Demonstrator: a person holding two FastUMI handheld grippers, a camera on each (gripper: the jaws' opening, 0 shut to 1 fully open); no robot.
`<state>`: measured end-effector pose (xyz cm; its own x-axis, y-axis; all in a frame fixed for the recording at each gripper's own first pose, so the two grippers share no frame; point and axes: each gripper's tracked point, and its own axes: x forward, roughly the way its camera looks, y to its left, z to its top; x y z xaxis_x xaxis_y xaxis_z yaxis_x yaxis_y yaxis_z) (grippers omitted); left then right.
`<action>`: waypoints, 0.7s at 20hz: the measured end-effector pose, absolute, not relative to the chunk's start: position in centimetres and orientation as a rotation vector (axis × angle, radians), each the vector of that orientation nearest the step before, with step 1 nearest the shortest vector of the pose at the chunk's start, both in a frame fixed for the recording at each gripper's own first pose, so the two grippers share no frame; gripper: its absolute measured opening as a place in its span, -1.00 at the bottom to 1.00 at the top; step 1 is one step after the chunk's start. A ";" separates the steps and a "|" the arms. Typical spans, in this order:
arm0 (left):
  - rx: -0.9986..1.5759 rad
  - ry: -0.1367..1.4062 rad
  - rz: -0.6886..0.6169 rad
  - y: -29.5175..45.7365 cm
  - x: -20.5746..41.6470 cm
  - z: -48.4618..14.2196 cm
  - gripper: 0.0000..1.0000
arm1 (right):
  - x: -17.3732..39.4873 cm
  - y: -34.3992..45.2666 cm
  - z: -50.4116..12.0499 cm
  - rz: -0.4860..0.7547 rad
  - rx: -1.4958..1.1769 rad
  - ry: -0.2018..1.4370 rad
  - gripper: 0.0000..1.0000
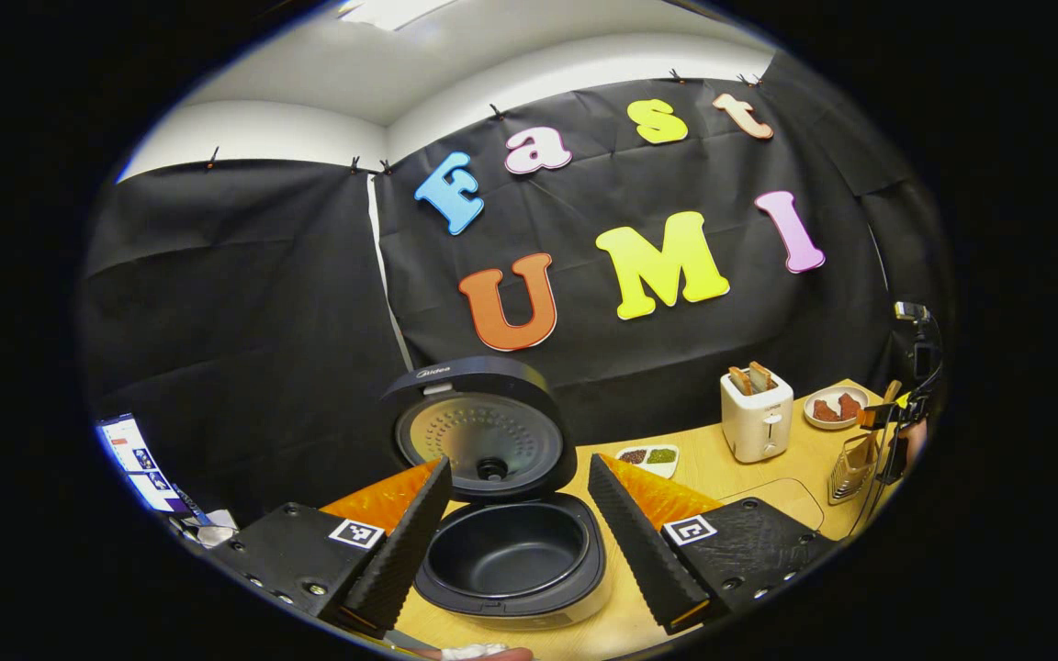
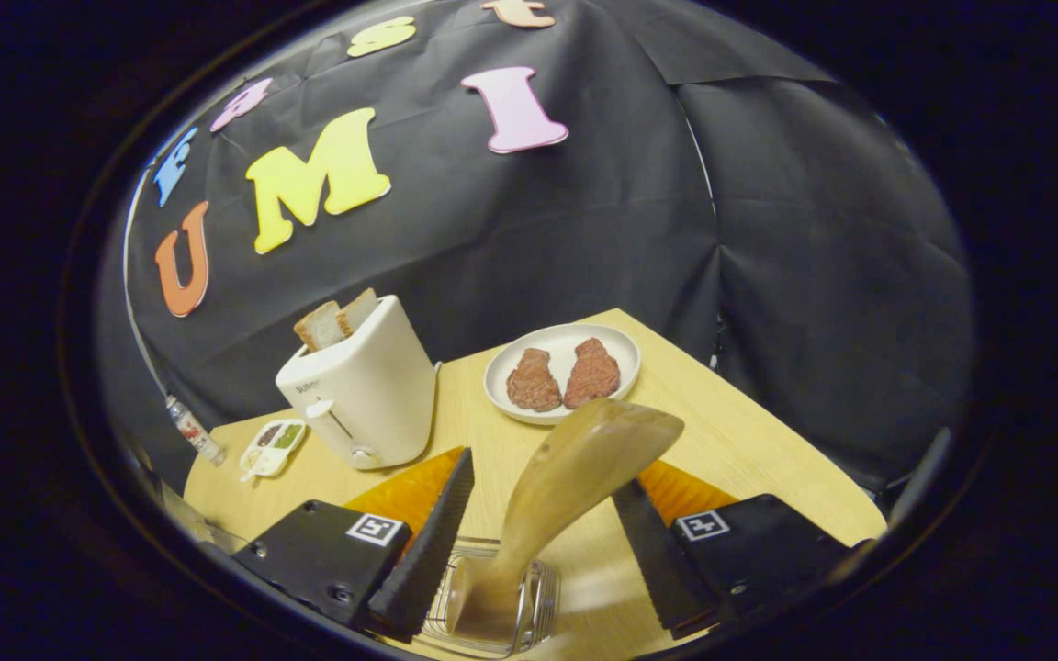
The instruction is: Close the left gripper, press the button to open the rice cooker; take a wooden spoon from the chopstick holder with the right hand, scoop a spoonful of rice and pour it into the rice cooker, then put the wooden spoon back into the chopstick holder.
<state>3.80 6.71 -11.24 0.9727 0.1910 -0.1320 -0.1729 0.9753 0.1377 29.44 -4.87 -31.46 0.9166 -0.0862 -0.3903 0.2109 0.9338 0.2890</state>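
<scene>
Fingers of the right gripper [image 2: 538, 542] are spread wide, unclenched, on either side of the wooden spoon [image 2: 575, 477], which is stood in the chopstick holder [image 2: 492, 633]. The left gripper [image 1: 520, 542] is likewise held released before the rice cooker [image 1: 511, 560], whose lid is raised.

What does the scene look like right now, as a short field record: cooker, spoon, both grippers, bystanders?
cooker: black round rice cooker, lid up, inner pot empty
spoon: wooden spoon standing bowl-up in the wire chopstick holder
right gripper: open, fingers either side of the spoon, not pressing
left gripper: open, facing the cooker
bystanders: white toaster with bread; white plate with two meat pieces
</scene>
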 end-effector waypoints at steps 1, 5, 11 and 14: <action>0.129 0.139 0.183 6.7 3.9 -10.9 0.90 | 29.7 -5.0 -31.5 -0.159 0.336 0.376 0.59; 0.137 0.139 0.185 6.8 3.8 -11.1 0.90 | 30.1 -4.7 -30.7 -0.147 0.320 0.333 -0.30; 0.137 0.138 0.185 6.8 3.9 -11.2 0.89 | 30.2 -3.2 -30.1 -0.091 0.344 0.334 -0.44; 0.147 0.130 0.187 6.9 3.7 -11.2 0.89 | 30.0 -2.7 -29.7 -0.077 0.331 0.320 -0.50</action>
<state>3.71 6.88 -11.24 0.9743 0.1937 -0.1150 -0.1747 0.9720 0.1572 29.95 -2.69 -29.68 0.9469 -0.0225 -0.3208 0.1265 0.9432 0.3071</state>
